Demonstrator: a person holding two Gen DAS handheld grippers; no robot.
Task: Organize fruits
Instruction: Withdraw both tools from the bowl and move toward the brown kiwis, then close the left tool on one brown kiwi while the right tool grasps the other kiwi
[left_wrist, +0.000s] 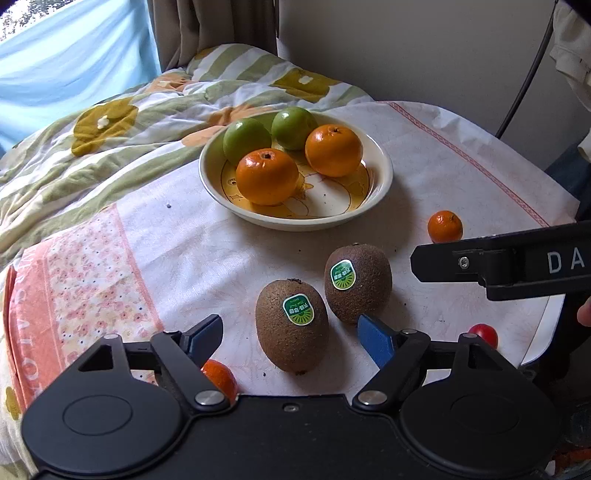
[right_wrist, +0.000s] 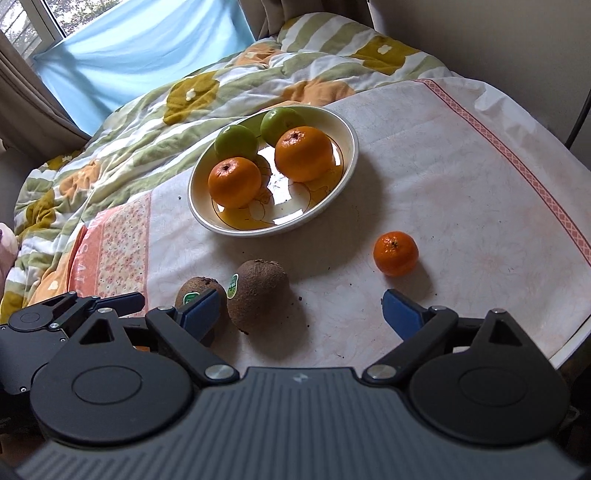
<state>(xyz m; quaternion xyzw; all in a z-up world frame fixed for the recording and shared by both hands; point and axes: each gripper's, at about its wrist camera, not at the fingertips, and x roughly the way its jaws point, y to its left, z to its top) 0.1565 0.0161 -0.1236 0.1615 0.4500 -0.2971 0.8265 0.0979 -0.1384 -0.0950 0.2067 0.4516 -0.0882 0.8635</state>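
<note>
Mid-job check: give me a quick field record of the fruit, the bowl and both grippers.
bowl: cream bowl on the tablecloth, holding two oranges and two green fruits
loose fruit: two stickered kiwis side by side, small mandarin to their right, second mandarin partly hidden under the left finger, red cherry tomato near the table edge
left gripper: open, straddling the near kiwi, pads not touching
right gripper: open, empty, between the kiwis and the mandarin

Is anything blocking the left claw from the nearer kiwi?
Nothing visible. The nearer kiwi lies between the open left claw fingers; the second kiwi sits just beyond the right finger.
</note>
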